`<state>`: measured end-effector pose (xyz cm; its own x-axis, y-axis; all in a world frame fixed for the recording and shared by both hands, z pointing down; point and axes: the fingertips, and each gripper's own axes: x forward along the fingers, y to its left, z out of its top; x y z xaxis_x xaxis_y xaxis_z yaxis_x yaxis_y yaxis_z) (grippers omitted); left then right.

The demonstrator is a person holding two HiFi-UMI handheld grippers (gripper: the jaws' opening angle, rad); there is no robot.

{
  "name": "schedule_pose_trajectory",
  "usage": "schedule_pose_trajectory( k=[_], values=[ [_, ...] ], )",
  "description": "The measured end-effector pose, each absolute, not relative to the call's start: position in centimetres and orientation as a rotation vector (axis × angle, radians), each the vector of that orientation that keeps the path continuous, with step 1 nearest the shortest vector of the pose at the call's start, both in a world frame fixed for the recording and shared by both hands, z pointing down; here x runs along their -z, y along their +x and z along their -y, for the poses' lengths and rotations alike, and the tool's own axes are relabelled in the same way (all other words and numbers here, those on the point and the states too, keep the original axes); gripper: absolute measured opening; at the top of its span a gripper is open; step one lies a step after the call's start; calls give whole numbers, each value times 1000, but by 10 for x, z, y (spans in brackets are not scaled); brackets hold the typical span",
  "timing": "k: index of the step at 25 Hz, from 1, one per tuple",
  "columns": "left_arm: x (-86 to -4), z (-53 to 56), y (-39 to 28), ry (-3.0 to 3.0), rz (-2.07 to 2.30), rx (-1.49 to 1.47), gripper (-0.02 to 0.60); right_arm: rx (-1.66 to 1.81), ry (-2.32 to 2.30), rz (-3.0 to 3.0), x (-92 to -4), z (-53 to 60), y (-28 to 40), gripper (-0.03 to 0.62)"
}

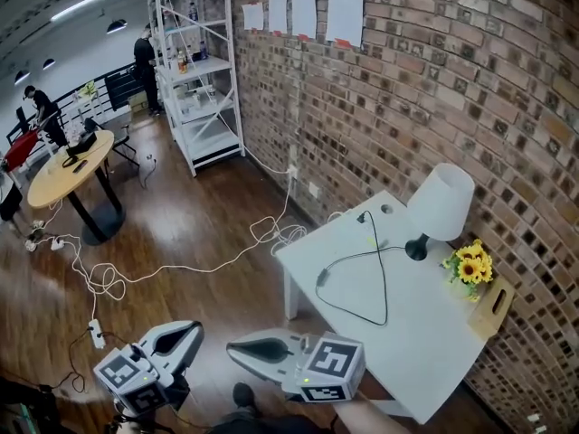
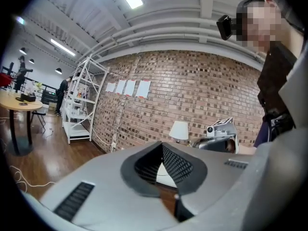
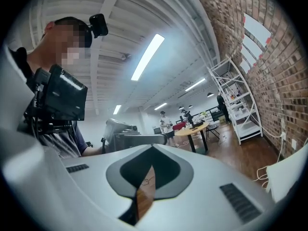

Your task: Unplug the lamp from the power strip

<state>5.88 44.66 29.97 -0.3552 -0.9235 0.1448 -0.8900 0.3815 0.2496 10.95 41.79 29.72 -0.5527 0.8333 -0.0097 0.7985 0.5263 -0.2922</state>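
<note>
A white-shaded lamp (image 1: 439, 208) stands at the tabletop's (image 1: 425, 333) far edge by the brick wall. Its black cord (image 1: 384, 287) loops across the middle. The left tool (image 1: 188, 333) and the right tool (image 1: 239, 347) hover over the wooden floor, short of the near edge, each pressed together and empty.

White lamp (image 1: 441, 204); yellow sunflowers (image 1: 470, 266)

The wall (image 1: 434, 89) is rough red brick hung with smooth white paper sheets (image 1: 345, 12), and the floor (image 1: 208, 215) is dark wood with a soft gloss. The tabletop (image 1: 425, 333) is smooth matt white. The lamp (image 1: 441, 202) has a matt white shade.
</note>
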Motion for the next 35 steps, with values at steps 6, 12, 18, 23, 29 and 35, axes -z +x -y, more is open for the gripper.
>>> schedule_pose_trajectory(
  k=[6,12,18,23,29,35],
  values=[
    [-299,-446,20,1650,2356,197,8,-400,-1384,2644,-293,-424,75,3],
    [-295,-461,-26,1683,2352,246,8,-338,-1300,2666,-293,-431,35,3],
    [-301,-480,-69,1661,2354,295,8,-171,-1317,2673,-288,-458,0,3],
    [-312,-509,-102,1604,2384,331,8,-192,-1313,2638,-298,-478,-31,3],
    [-329,-536,-139,1522,2431,374,8,-31,-1294,2696,-289,-502,-52,3],
    [-336,-523,-144,1655,2390,309,8,-65,-1240,2720,-287,-497,-55,3]
  ],
)
